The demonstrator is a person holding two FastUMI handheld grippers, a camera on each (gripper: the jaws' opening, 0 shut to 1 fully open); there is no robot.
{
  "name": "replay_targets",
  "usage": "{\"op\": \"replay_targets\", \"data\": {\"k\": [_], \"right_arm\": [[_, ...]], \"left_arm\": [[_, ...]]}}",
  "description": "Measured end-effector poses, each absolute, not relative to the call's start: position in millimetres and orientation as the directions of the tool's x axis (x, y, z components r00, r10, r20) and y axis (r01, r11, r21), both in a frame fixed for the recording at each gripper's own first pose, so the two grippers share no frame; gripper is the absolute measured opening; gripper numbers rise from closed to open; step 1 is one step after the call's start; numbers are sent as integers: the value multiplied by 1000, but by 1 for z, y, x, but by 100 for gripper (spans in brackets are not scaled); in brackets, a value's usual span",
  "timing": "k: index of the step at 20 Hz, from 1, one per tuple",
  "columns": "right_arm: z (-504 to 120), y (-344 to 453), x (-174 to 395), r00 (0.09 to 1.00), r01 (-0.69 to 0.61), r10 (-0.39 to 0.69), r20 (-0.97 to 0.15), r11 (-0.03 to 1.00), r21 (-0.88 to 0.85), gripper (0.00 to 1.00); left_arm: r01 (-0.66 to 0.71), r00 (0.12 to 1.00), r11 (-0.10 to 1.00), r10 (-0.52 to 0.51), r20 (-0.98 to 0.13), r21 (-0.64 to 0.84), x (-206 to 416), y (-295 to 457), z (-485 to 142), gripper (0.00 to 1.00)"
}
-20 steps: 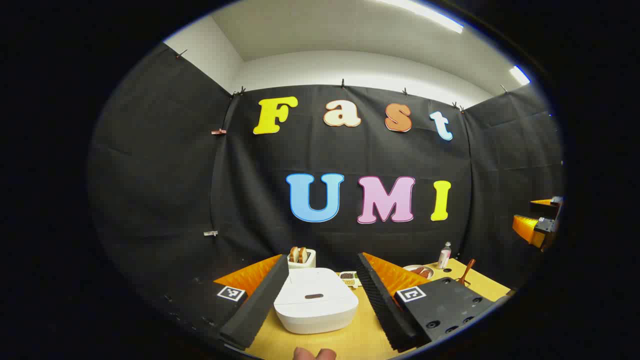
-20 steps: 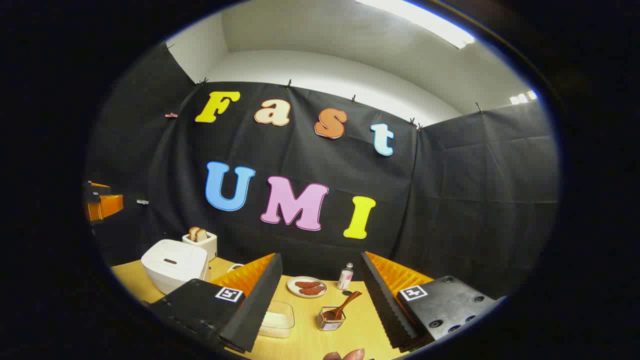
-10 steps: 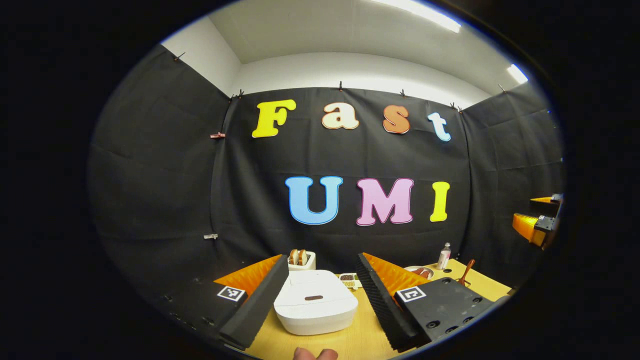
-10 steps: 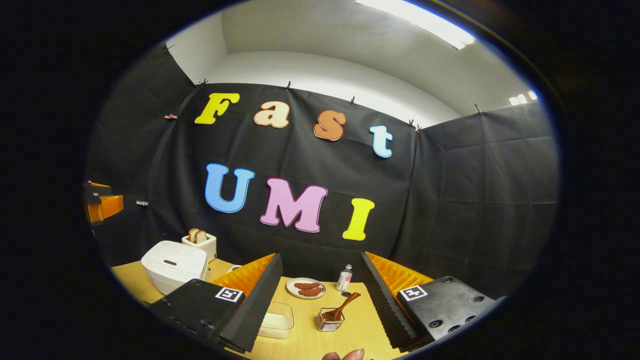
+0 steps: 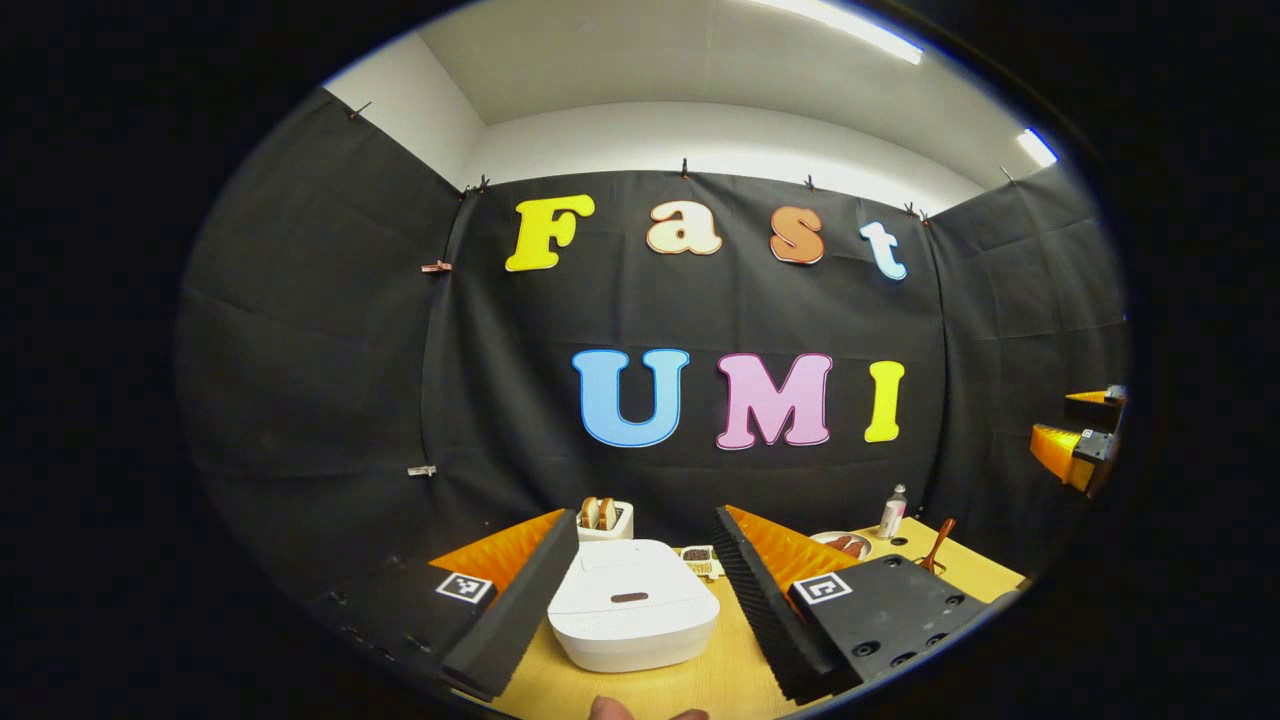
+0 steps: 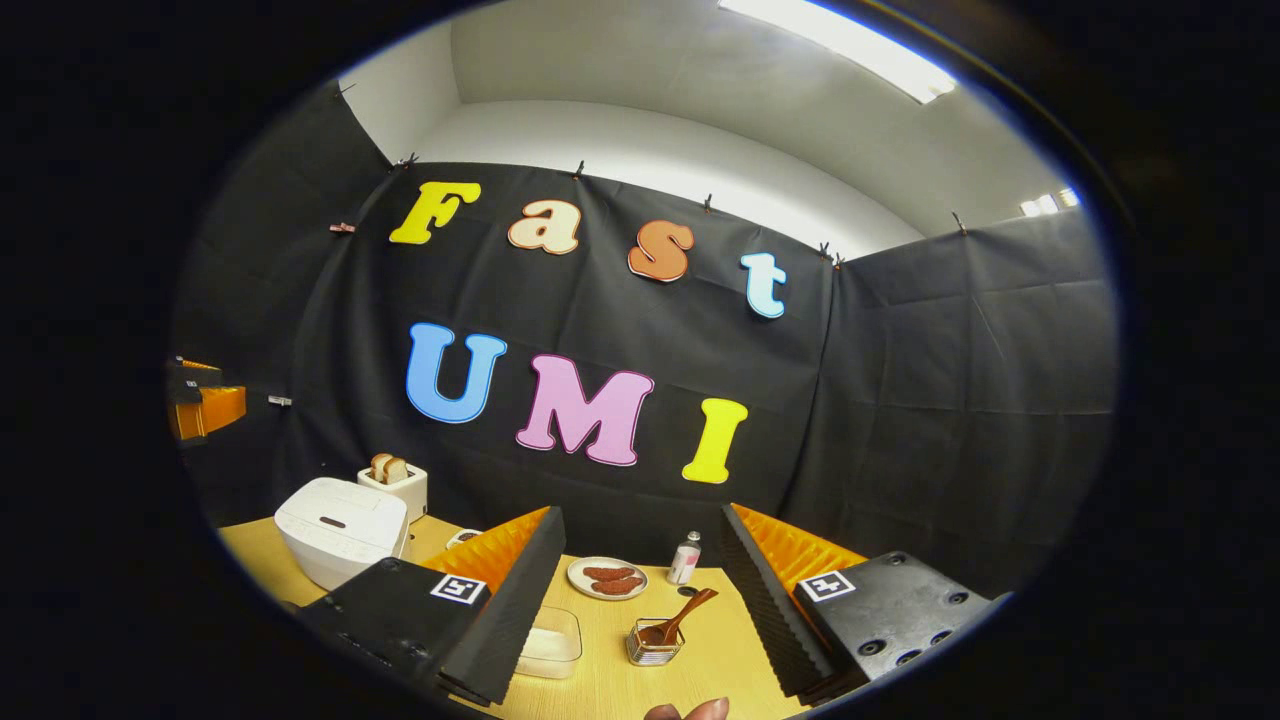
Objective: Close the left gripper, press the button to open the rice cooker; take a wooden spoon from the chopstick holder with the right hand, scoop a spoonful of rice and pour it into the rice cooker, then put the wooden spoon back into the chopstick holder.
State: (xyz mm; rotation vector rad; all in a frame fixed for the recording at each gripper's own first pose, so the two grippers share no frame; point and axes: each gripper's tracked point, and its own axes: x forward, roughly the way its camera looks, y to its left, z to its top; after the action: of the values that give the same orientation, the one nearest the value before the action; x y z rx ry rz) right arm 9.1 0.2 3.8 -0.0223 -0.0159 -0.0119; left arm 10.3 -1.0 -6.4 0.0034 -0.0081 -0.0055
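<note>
The white rice cooker [image 5: 632, 617] stands with its lid down on the wooden table [image 5: 700, 685], in line with the gap of my left gripper [image 5: 640, 530], which is open and holds nothing. In the right gripper view the cooker [image 6: 340, 530] is far left. My right gripper [image 6: 640, 520] is open too, raised above the table. Ahead of it stands the wire chopstick holder [image 6: 650, 643] with the wooden spoon [image 6: 683, 617] leaning in it. A clear box of rice [image 6: 553, 642] lies partly behind the left finger. The other gripper [image 5: 1075, 450] hovers at the far right in the left gripper view.
A toaster [image 5: 605, 517] with bread stands behind the cooker. A plate of sausages [image 6: 607, 577] and a small bottle [image 6: 685, 558] sit at the back of the table. A small dish tray [image 5: 697, 558] lies right of the cooker. A fingertip [image 6: 690, 710] shows at the bottom edge.
Both views shifted only slightly; the right gripper drifted a little, so the cooker and holder sit marginally left of before. Neither gripper's jaws moved.
</note>
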Motion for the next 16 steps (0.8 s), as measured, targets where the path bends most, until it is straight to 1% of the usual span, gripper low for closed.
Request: {"op": "replay_targets", "data": {"k": [2, 3, 4, 5, 6, 7, 8, 9, 10, 12, 13, 14, 16], "right_arm": [[2, 3, 10, 1000, 9, -9, 18, 999, -31, 97], [1, 4, 11, 1000, 4, -4, 11, 999, -36, 97], [-1, 6, 12, 1000, -2, 2, 9, 999, -40, 97], [0, 7, 13, 1000, 0, 0, 11, 999, -45, 97], [0, 6, 14, 1000, 3, -2, 13, 999, -52, 97], [-1, 6, 14, 1000, 4, -4, 13, 998, -56, 97], [-2, 7, 14, 1000, 2, -1, 13, 998, -56, 98], [-3, 8, 14, 1000, -1, 1, 9, 999, -54, 98], [-5, 8, 14, 1000, 0, 0, 3, 998, -55, 97], [-6, 4, 14, 1000, 7, -7, -1, 999, -54, 98], [-6, 2, 13, 1000, 12, -12, -1, 999, -52, 96], [-6, 1, 12, 1000, 17, -17, -3, 999, -51, 97], [-8, -5, 8, 999, 30, -31, -11, 998, -56, 97]], "left_arm": [[36, 999, 999, -36, 16, -2, 14, -7, -5, 89], [45, 999, 999, -45, 14, -3, 16, -10, -7, 75], [52, 999, 999, -52, 9, -3, 20, -9, -9, 74], [66, 998, 998, -66, 2, -9, 24, -11, -12, 52], [80, 997, 997, -81, -9, -19, 28, -13, -15, 45], [101, 995, 994, -102, -18, -31, 31, -16, -20, 19], [125, 992, 991, -126, -20, -43, 35, -19, -23, 14], [163, 986, 984, -164, -21, -65, 38, -21, -26, 8], [197, 980, 976, -200, -21, -89, 43, -24, -27, 8], [200, 976, 974, -208, -68, -102, 60, -14, -45, 7], [200, 972, 973, -212, -102, -114, 72, -7, -59, 3], [207, 965, 968, -226, -133, -145, 82, -4, -69, 6], [212, 944, 950, -259, -203, -227, 101, -4, -90, 5]]}}
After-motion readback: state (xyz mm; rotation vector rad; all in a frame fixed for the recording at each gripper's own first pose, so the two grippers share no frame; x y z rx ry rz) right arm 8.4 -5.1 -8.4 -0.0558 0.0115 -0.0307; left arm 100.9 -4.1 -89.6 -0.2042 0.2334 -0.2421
